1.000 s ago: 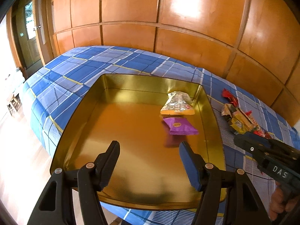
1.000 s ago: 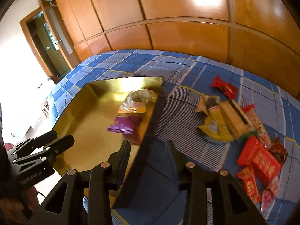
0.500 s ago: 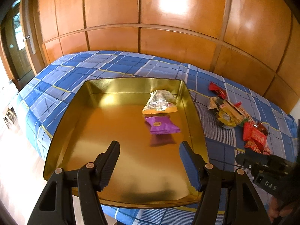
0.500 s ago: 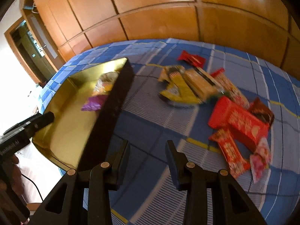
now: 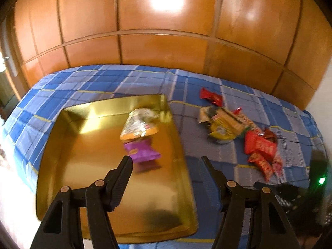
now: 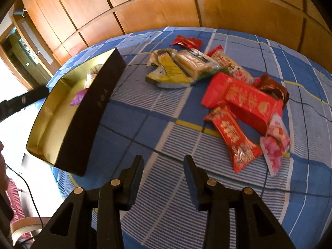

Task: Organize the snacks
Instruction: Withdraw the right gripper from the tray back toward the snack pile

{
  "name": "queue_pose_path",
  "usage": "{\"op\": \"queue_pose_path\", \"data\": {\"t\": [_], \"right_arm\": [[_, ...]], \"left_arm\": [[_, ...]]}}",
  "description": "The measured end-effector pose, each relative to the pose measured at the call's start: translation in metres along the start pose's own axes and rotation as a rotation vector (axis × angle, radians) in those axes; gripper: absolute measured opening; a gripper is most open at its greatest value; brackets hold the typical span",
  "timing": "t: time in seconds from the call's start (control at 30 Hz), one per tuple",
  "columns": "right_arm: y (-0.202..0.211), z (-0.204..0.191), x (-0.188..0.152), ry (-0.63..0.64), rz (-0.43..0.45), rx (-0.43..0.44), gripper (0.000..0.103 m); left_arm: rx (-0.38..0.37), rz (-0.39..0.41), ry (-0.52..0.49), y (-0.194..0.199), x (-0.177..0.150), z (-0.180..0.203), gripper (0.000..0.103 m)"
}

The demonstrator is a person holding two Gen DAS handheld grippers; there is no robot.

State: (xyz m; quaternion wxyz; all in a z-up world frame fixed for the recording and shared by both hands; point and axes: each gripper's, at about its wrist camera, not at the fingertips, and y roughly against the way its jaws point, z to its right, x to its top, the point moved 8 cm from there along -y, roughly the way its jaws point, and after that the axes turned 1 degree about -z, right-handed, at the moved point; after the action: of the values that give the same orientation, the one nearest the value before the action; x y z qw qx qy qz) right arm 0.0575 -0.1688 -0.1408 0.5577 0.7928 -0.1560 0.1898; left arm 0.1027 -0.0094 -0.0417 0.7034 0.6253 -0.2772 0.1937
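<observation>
A: What is held by the left tool and right tool?
B: Nothing; both are spread open.
A: And the snacks?
B: A purple packet is seen inside the gold box; red foil packets, lettering unreadable, are heaped on the checked bed.

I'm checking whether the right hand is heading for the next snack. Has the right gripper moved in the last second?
Yes. The right gripper has swung right, away from the gold box it faced earlier, toward the loose snack pile on the blue cloth, jaws open and empty.
</observation>
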Motion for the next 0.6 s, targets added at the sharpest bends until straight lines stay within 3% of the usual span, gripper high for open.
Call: {"op": "queue_pose_path", "data": {"t": [0.17, 0.4, 0.6], "right_arm": [[0.002, 0.007, -0.004, -0.014, 0.004, 0.008, 0.040], [0.006, 0.007, -0.006, 0.007, 0.016, 0.035, 0.040], [0.013, 0.005, -0.006, 0.041, 0.033, 0.055, 0.040]], "left_arm": [[-0.086, -0.047, -0.018, -0.016, 0.027, 0.028, 0.065], [-0.111, -0.100, -0.082, -0.057, 0.068, 0.070, 0.059], [-0.167, -0.204, -0.032, -0.109, 0.101, 0.101, 0.060]]}}
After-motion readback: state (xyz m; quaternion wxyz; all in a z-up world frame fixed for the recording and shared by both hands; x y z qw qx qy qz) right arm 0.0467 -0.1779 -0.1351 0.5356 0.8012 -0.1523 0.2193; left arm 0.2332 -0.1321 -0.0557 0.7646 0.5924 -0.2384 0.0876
